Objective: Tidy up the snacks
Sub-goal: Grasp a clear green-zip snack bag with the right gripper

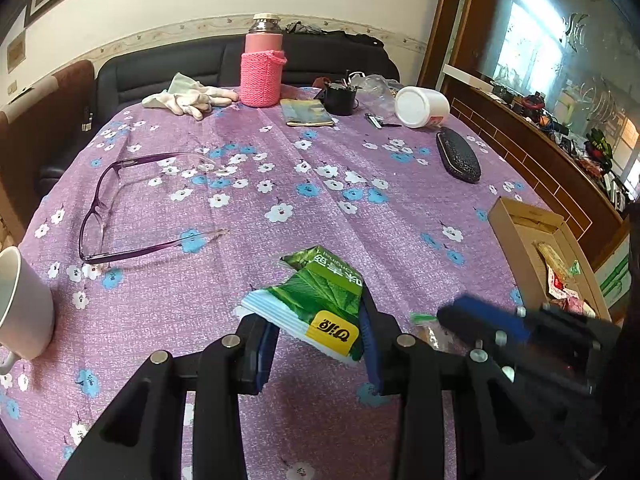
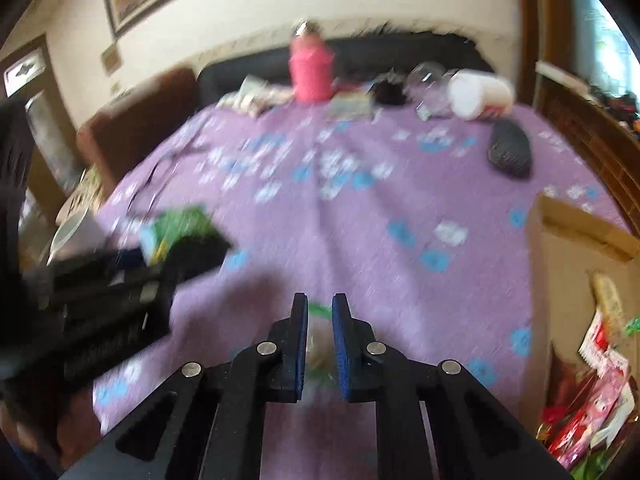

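My left fingers (image 1: 316,344) pinching green snack packet (image 1: 320,300) above purple-clothed surface (image 1: 280,184). My right fingers (image 2: 320,344) closed on small clear wrapper (image 2: 320,354). Cardboard box (image 2: 568,264) with snacks at right edge.

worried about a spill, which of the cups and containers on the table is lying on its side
The white tub at the far right. Its round end faces the camera, while the pink flask and the white mug stand upright.

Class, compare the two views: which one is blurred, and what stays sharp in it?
Left wrist view: crisp, though the right gripper smears. Right wrist view: the purple flowered tablecloth and pink knitted-sleeve flask streak with motion blur; only its own fingers stay sharp.
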Tool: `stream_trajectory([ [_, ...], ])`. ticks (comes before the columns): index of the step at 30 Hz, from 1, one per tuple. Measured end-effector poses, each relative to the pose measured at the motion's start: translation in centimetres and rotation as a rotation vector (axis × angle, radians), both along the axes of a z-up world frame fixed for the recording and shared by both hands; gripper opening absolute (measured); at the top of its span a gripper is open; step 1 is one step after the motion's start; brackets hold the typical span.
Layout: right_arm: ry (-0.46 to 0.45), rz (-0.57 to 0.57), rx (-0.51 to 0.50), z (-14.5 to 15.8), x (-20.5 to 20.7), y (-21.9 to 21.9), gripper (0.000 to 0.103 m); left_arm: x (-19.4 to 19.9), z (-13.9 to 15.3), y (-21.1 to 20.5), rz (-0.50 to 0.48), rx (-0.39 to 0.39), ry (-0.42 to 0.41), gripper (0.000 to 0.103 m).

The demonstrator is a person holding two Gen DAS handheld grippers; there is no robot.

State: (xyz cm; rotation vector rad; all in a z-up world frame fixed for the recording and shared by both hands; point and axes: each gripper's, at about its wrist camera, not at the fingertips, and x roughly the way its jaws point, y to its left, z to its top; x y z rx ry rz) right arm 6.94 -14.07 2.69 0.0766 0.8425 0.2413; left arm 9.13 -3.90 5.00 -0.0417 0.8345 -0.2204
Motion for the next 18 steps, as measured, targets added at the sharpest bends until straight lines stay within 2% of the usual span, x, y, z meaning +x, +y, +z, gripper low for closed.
stream_trajectory([
  [2, 0.042, 0.005, 0.060, -0.8, 0.2, -0.8, 0.014, 0.0, -0.1, -0.1, 0.000, 0.013, -0.002, 0.035],
  [5, 0.054, 0.018, 0.114, -0.6, 0.1, -2.1, 0.014, 0.3, -0.3, -0.1, 0.006, 0.017, 0.006, 0.035],
  [7, 0.044, 0.043, 0.128, -0.4, -0.1, -2.2, 0.026, 0.4, -0.4, 0.0, 0.007, 0.010, 0.013, 0.035],
  [8, 0.043, 0.047, 0.122, -0.5, -0.1, -2.1, 0.043, 0.4, -0.4, 0.0, 0.006, 0.007, 0.014, 0.035],
  [10, 0.042, 0.063, 0.095, -0.8, -0.3, -1.5, 0.054, 0.4, -0.4, 0.0, 0.006, 0.011, 0.013, 0.035],
  [15, 0.070, 0.077, 0.060, -1.6, 0.0, -0.2, 0.054, 0.4, -0.5, 0.0, 0.011, 0.005, 0.018, 0.035],
  [17, 0.084, 0.067, 0.015, -2.2, 0.0, 0.3, 0.054, 0.4, -0.5, 0.1, 0.012, 0.004, 0.019, 0.035],
  [18, 0.067, 0.061, 0.007, -2.1, -0.1, 0.3, 0.052, 0.4, -0.5, 0.0, 0.012, 0.004, 0.018, 0.035],
])
